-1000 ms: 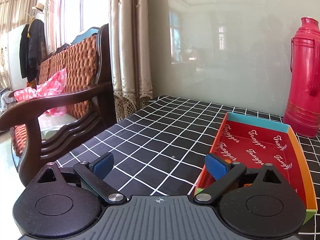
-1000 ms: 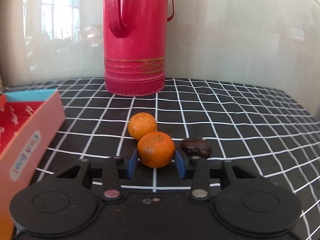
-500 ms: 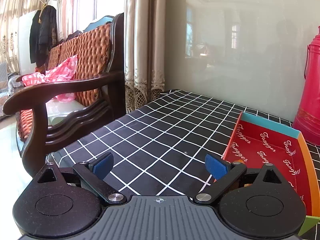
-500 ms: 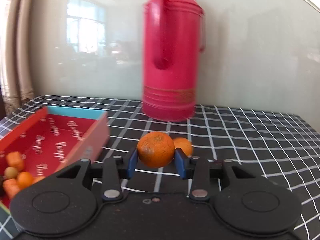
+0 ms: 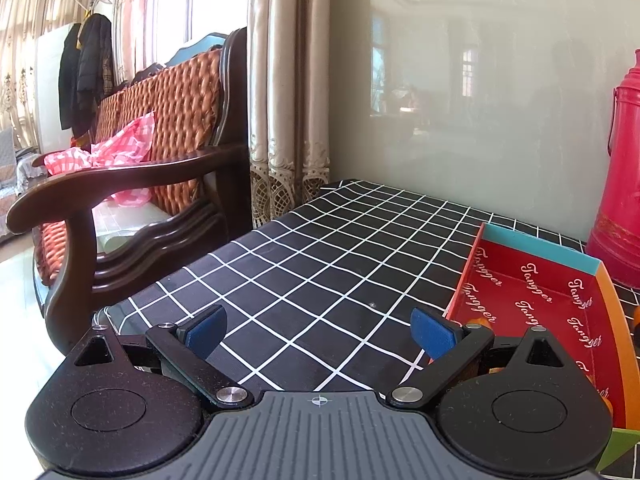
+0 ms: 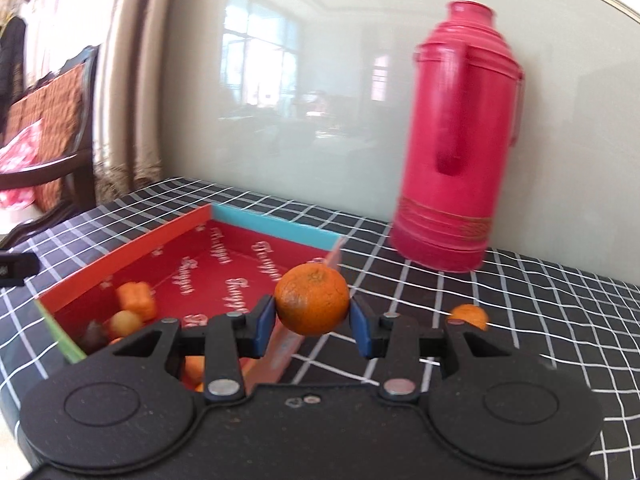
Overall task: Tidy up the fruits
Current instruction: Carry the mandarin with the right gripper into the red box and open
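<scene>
Right wrist view: the right hand-held gripper (image 6: pixel 312 322) has its blue pads clamped on a mandarin (image 6: pixel 311 298), one pad against each side, and the fruit is held up off the bench (image 6: pixel 540 312), over the near right wall of the red box (image 6: pixel 120 258). That box sits on the black checked cloth toward the bench's left side, with its turquoise end wall facing the back edge. Down in its near corner lie a few small pieces of fruit (image 6: pixel 134 302), orange and yellowish and one dark, too blurred for me to name. A second mandarin (image 6: pixel 469 316) rests on the cloth to the right of the gripper, apart from the box. The red thermos (image 6: pixel 454 152) stands upright near the bench's back edge, against the pale wall. From the left wrist view, the left hand-held gripper (image 5: pixel 320 332) has its jaws spread wide with nothing between them, low over the near left part of the bench, its right pad just beside the box's left wall. A wooden armchair (image 5: pixel 120 200) with a pink checked cloth on it stands past the bench's left edge.
</scene>
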`<state>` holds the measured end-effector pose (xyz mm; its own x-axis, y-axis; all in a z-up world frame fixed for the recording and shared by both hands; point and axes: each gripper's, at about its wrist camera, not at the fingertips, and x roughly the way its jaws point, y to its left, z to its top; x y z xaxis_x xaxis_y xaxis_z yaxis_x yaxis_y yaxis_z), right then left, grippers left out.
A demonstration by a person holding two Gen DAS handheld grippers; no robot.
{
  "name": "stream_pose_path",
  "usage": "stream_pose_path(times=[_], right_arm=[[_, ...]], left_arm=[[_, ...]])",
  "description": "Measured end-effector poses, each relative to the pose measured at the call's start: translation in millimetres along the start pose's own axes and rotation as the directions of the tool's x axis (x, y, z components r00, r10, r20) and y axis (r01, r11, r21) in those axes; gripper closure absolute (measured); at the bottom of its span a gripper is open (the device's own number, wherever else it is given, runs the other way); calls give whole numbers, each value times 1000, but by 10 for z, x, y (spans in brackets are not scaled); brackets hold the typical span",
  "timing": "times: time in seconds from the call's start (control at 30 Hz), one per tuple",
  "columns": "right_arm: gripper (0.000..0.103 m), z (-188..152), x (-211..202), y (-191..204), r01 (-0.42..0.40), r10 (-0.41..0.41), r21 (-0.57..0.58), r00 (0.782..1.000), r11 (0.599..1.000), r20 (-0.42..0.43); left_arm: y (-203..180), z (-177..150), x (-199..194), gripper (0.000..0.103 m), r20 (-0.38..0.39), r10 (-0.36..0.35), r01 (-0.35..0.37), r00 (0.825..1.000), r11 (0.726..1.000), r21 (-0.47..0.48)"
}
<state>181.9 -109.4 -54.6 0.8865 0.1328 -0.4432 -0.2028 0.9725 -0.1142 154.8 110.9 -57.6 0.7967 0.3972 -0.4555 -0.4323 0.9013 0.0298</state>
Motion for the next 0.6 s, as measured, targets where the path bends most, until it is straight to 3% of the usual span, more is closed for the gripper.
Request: stream_pose_path(times=[0.23,0.3,0.37,0.4,0.43,0.6], right_arm=[[71,2,40,256,-55,54,-56,998,997,-12],[70,-9,45,331,-33,33,-88,999,996,-5],[56,-13,21,379,12,-10,-110,1000,994,24],[37,-12,-13,371,25,-20,-104,999,994,48],[32,-1,-42,350,29,-23,-93,997,995,68],[32,59,-70,137,81,-80,-10,995,997,62]], left_arm=[[0,-3,5,5,-1,0,0,1000,1000,3],[-3,-3,3,5,1,2,-2,1000,1000,6],[2,-1,-1,5,3,3,-3,1000,1000,8],[7,-1,-2,5,3,4,-4,1000,1000,8],[-1,0,1,5,2,5,-5,1000,1000,9],[-25,6,-2,5,0,1,-1,1000,1000,6]])
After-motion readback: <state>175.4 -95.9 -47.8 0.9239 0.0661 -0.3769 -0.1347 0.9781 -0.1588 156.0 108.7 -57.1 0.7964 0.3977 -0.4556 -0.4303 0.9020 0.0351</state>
